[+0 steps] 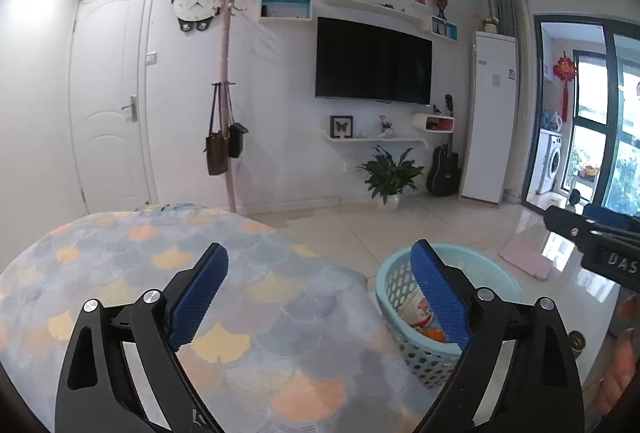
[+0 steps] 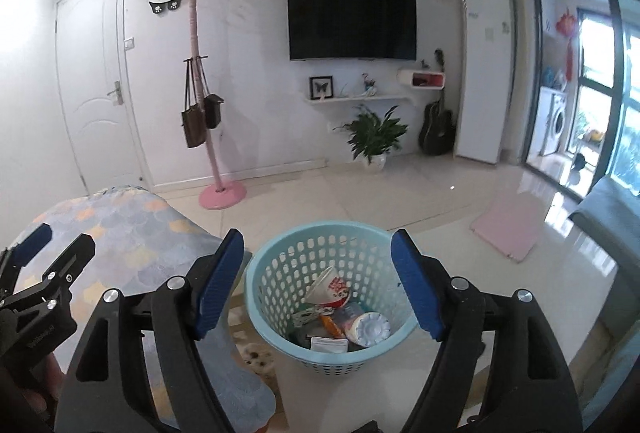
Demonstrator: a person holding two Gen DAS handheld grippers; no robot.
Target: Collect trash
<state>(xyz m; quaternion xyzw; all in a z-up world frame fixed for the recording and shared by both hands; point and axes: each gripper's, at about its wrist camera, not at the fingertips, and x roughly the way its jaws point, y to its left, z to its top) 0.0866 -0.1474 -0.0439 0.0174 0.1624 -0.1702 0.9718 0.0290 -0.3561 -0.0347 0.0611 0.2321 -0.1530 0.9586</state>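
Indoors: tiled floor, patterned bed, blue basket holding trash. Left gripper and right gripper both spread apart, empty.

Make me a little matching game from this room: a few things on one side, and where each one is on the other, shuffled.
Things:
1. paper cup
2. brown bag
3. guitar
4. pink mat

Places:
A. flat on the floor tiles
B. leaning by the tall white cabinet
C. inside the light blue basket
D. hanging on the pink coat stand

Pairs: 1-C, 2-D, 3-B, 4-A
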